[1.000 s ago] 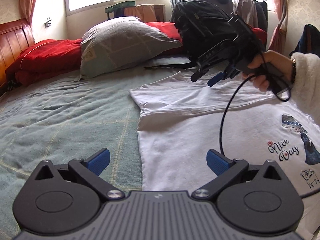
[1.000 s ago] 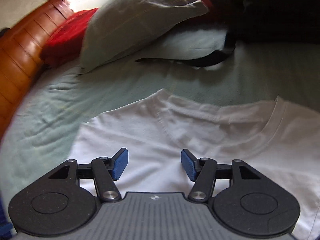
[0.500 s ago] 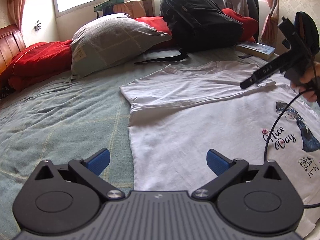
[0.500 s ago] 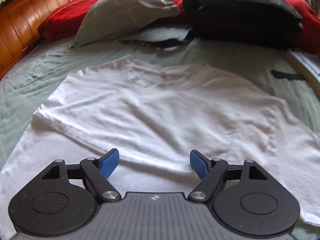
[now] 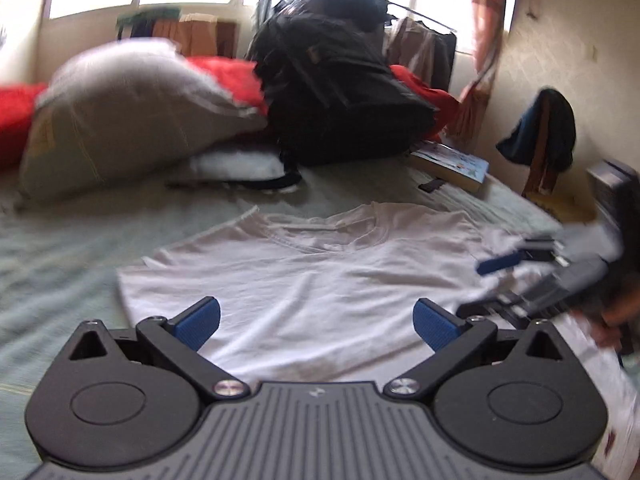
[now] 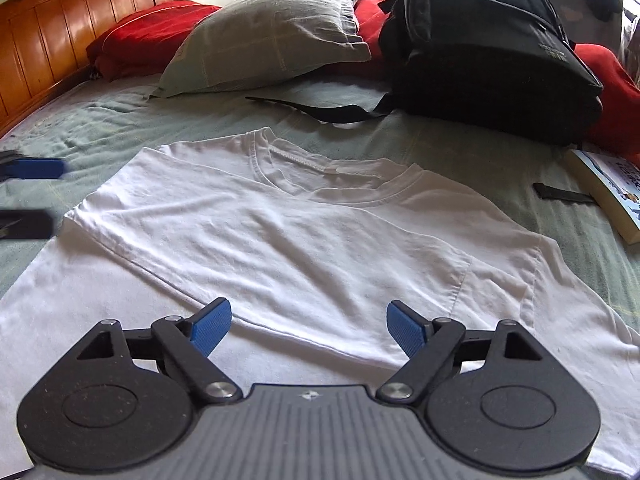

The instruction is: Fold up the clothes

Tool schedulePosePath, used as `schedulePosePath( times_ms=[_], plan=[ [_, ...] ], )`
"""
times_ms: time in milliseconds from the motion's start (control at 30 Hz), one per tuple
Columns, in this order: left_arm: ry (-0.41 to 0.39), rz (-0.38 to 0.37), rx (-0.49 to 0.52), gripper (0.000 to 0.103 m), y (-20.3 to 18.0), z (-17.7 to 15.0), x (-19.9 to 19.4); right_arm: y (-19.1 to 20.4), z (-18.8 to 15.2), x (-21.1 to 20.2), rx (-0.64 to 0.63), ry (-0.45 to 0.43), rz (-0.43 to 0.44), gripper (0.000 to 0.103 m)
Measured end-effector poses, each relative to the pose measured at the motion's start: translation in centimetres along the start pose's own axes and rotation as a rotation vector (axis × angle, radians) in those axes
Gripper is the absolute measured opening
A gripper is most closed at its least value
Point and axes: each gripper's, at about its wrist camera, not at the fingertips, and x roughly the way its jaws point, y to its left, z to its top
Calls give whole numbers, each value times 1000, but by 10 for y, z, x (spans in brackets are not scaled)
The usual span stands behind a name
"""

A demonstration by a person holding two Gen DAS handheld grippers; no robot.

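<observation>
With both views swung toward the collar, the white cotton T-shirt (image 6: 304, 240), left sleeve folded in, lies beneath spread, empty left gripper (image 5: 316, 320) and right gripper (image 6: 308, 326).

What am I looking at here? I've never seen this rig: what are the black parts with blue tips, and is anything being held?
No robot: a person holds a two-finger gripper in each hand, each carrying a fisheye camera looking along its fingers. One picture is from the left gripper, the other from the right gripper; the blue tips are finger pads. Both are open and hold nothing. A white T-shirt lies on a green bedspread, one sleeve folded in. Behind it are a pillow, a black backpack and a book.
</observation>
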Motion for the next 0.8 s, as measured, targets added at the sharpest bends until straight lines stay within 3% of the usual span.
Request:
schedulePosePath(
  times_ms=[133, 200, 367, 467, 600, 700, 800],
  plan=[
    [44, 10, -151, 101, 36, -14, 32, -5, -4, -4, 24, -1, 6, 88],
    [23, 56, -125, 100, 46, -23, 23, -7, -6, -5, 31, -3, -10, 89],
    [67, 219, -94, 100, 50, -19, -3, -12, -6, -8, 50, -18, -6, 89],
    [1, 142, -52, 101, 37, -14, -18, -15, -5, -10, 61, -28, 1, 89],
    [42, 25, 52, 102, 7, -17, -2, -11, -2, -13, 57, -41, 13, 89],
    [119, 69, 26, 102, 12, -29, 9, -9, -2, -16, 48, -46, 18, 89],
    [129, 107, 13, 102, 26, -37, -1, -12, -4, -17, 50, -43, 13, 89]
  ],
)
